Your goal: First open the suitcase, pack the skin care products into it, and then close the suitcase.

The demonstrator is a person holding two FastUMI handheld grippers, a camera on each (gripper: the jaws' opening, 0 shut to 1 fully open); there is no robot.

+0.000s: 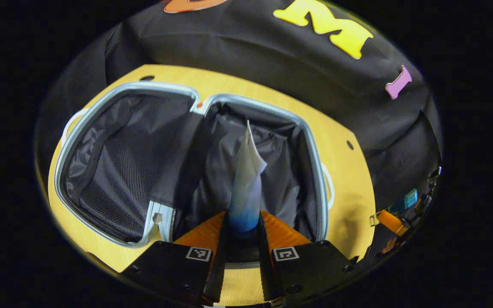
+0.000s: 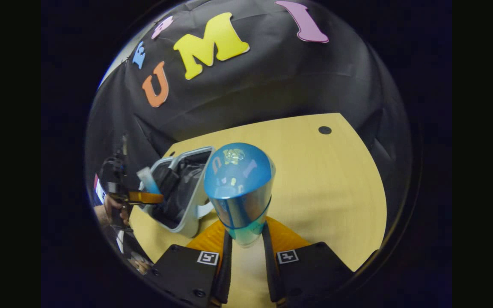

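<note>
The left hand-held gripper (image 1: 243,231) squeezes a white and blue tube (image 1: 246,188) between its two fingers. The tube points up over the open suitcase (image 1: 144,162), which lies flat on the yellow bench (image 1: 349,192) with both dark halves showing. The right hand-held gripper (image 2: 246,239) has its fingers pressed on a shiny blue bottle (image 2: 239,188), held above the bench. In the right gripper view, the suitcase is off to the left, and a person's hand (image 2: 109,209) holds the other gripper over it.
</note>
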